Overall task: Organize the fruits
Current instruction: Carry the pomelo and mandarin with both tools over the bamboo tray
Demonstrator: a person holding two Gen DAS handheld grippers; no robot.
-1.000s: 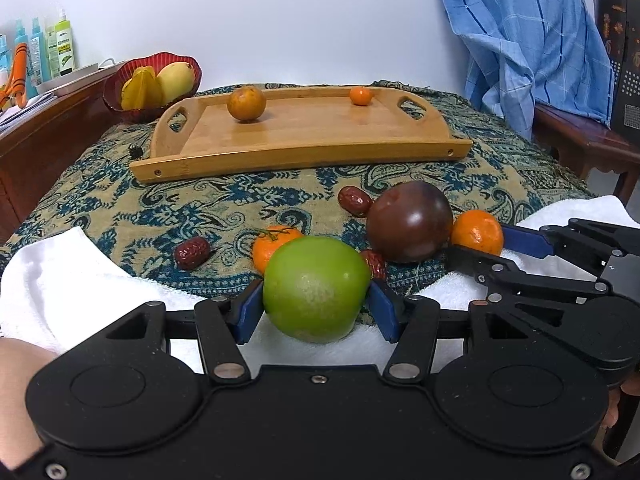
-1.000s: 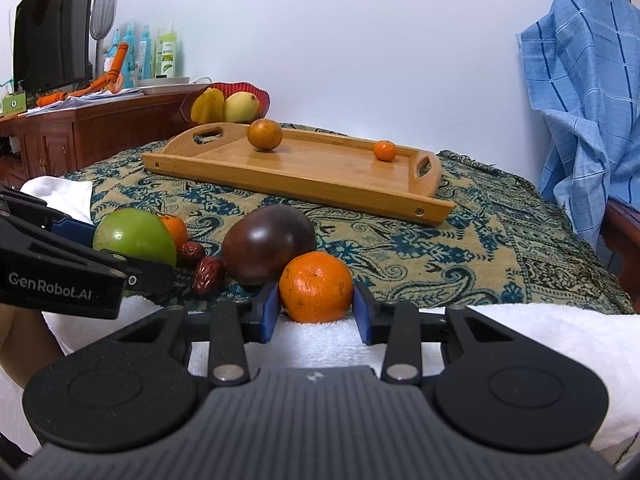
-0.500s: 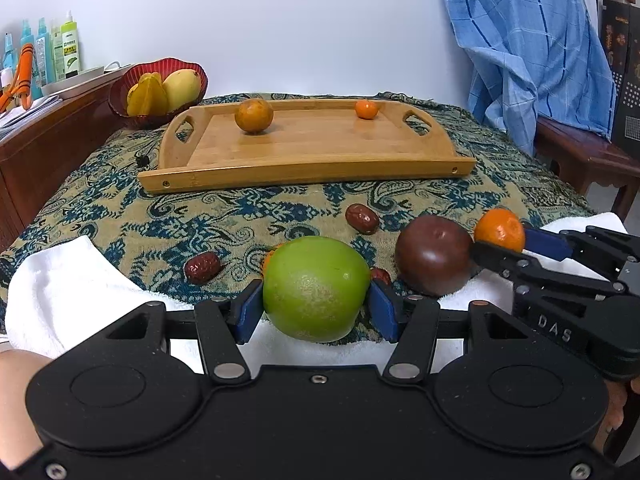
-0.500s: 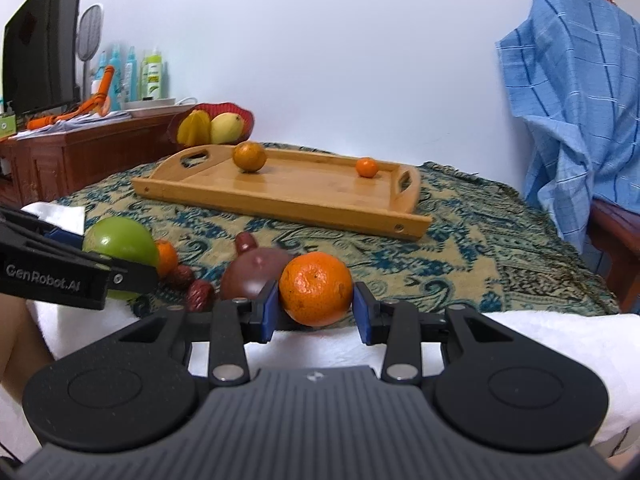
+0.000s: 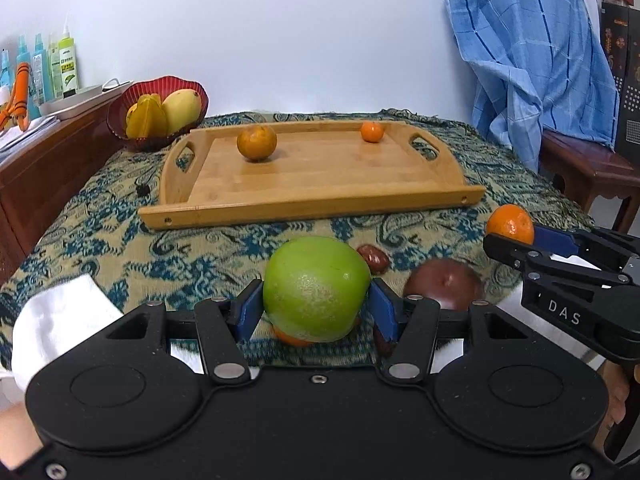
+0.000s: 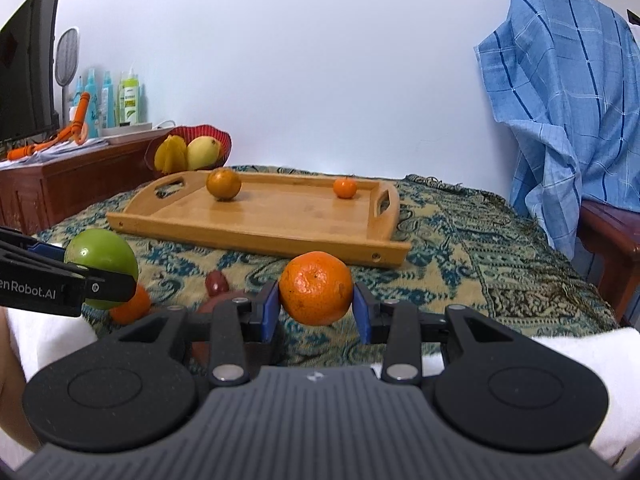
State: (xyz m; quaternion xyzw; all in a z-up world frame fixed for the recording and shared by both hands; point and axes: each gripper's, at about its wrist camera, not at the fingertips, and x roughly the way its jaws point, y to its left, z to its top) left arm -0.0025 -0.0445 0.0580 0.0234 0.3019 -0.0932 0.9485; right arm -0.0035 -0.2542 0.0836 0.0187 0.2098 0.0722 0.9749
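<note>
Now left gripper [image 5: 316, 312] clamps smooth round green apple [image 5: 316, 288]; right gripper [image 6: 316, 312] clasps dimpled orange [image 6: 316, 288].

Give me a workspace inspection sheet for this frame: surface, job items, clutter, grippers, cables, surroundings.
Surface: patterned cloth over the table; white towel at the near edge.
Job's things: wooden tray holds a large orange and a small orange; dark round fruit, red dates and another orange lie on the cloth.
Clutter: red bowl with yellow fruit beside the tray.
Grippers: left gripper shut on the green apple; right gripper shut on a mandarin.
Cables: nothing seen.
Surroundings: blue cloth over a chair, bottles on a sideboard.
</note>
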